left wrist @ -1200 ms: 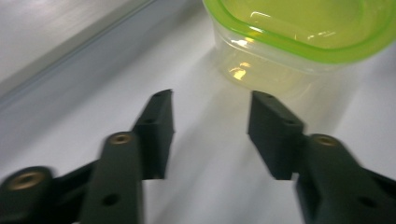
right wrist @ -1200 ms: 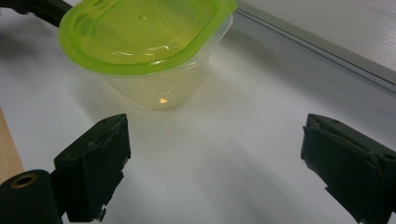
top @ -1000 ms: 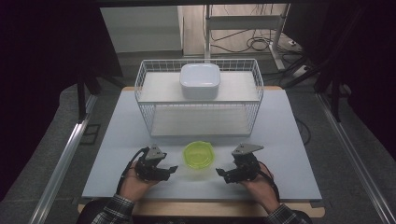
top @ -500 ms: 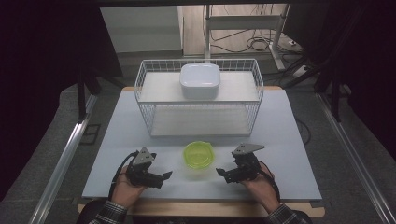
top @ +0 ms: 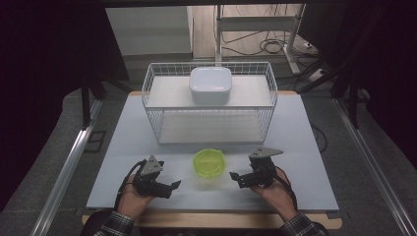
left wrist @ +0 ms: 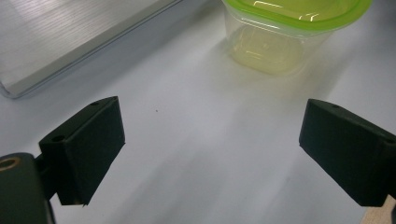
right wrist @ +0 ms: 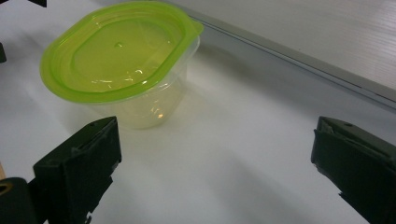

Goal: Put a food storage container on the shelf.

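A clear tub with a lime-green lid (top: 209,163) stands on the white table (top: 123,147) near its front edge. My left gripper (top: 169,189) lies to the tub's left and points toward it. In the left gripper view the jaws (left wrist: 210,149) stand wide apart over bare table, short of the tub (left wrist: 289,32). My right gripper (top: 236,179) lies to the tub's right, aimed at it. It is open (right wrist: 215,172), and the tub (right wrist: 121,60) is ahead of its left jaw. Both pairs of jaws have just been opening, with nothing between them.
A white wire basket (top: 209,105) stands behind the tub, mid-table, with a white square container (top: 210,84) in its back part. Its base board (left wrist: 70,42) runs close behind the tub (right wrist: 327,42). Dark floor and metal rails flank the table.
My left gripper has shifted a little to the left and toward the table's front, and its jaws have spread wider. The right hand and the tub have stayed in place.
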A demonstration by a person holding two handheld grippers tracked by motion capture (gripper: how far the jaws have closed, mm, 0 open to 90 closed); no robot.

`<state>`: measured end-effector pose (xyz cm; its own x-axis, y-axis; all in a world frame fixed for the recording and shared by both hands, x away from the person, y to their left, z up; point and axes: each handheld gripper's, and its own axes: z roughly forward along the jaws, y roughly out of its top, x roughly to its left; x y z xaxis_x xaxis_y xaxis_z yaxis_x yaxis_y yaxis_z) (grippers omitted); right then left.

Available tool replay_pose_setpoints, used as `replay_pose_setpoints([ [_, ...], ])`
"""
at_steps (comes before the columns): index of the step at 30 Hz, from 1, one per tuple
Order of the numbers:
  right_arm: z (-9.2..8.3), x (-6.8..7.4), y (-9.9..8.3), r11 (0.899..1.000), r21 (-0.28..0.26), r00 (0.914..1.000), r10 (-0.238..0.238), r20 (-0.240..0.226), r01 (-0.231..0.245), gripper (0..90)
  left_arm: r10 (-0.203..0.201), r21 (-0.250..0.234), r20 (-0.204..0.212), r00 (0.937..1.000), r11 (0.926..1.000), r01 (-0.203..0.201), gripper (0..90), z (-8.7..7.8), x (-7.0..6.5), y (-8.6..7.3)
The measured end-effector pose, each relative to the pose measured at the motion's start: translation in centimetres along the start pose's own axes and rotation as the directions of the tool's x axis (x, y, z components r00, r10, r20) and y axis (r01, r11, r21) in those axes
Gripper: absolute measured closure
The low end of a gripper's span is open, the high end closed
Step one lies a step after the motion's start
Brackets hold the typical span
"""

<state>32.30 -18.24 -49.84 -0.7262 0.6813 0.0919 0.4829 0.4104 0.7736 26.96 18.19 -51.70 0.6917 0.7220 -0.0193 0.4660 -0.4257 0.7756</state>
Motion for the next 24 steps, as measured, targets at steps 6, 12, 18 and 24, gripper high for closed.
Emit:
replay_pose_setpoints([
  [6,0.1,-0.5,0.6,0.998,0.030,0.9982,0.050,-0.032,-0.049,4.0,0.008,0.007,0.002,1.0000,0.9999,-0.008,6.3,0.1,-0.1,0.0],
  [12,0.4,-0.1,1.9,0.997,0.018,0.9951,0.079,-0.059,-0.078,21.2,0.013,0.010,0.000,0.9999,0.9999,-0.013,6.5,0.2,-0.1,0.0],
  [18,1.4,-0.7,2.4,0.980,0.031,0.9667,0.197,-0.163,-0.194,35.6,0.021,0.017,0.000,0.9998,0.9996,-0.021,6.7,0.4,-0.2,0.0],
  [24,2.6,-1.5,3.1,0.950,0.067,0.9171,0.313,-0.247,-0.306,48.4,0.026,0.023,0.004,0.9997,0.9994,-0.026,6.7,0.5,-0.3,0.0],
])
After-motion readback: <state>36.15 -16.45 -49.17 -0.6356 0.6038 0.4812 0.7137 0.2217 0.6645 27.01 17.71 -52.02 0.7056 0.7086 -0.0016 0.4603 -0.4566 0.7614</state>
